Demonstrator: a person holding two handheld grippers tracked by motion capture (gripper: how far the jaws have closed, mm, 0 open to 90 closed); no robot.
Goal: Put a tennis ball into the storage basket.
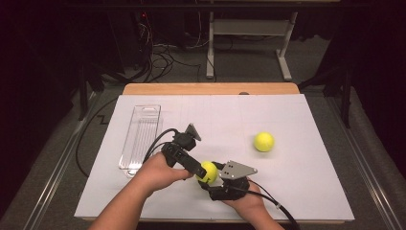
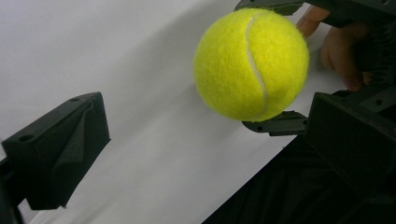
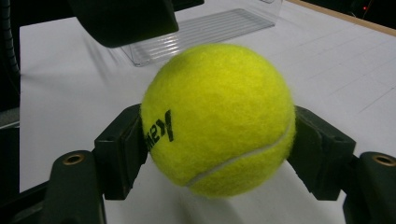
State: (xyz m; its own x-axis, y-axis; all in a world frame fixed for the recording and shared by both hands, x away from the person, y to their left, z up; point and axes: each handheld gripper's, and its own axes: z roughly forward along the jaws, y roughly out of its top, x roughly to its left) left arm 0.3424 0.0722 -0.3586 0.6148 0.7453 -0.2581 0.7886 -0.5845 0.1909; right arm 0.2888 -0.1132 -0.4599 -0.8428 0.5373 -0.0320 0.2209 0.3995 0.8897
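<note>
The right claw (image 1: 213,178) is clenched on a yellow tennis ball (image 1: 208,171) near the front edge of the white tabletop (image 1: 297,182), at about 6 o'clock in the high view. In the right gripper view its two black jaws press the ball (image 3: 219,119) from 9 and 3 o'clock, and the ball sits clear of the sheet with its shadow beneath. Part of a black printed word shows on the felt, but the jaw at 9 o'clock cuts it off, so it cannot be read whole.

The left claw (image 1: 197,170) comes to the same ball from 10 o'clock in the high view. In the left gripper view its jaws stand wide apart and released: one at 8 o'clock, the other at 4 o'clock, both cut off by the frame. The ball (image 2: 251,63) lies toward 1 o'clock there, nearer the right-hand jaw, and whether that jaw touches it cannot be made out. Part of the right hand (image 2: 338,51) shows behind the ball, mostly hidden by the gripper body.

A second tennis ball (image 1: 264,142) rests alone at 3 o'clock on the tabletop, well apart from both claws. A clear plastic tray (image 1: 140,139) lies at 9 o'clock; its walls are hard to trace against the white sheet. The dark room beyond the tabletop's far edge is too dim to read.
</note>
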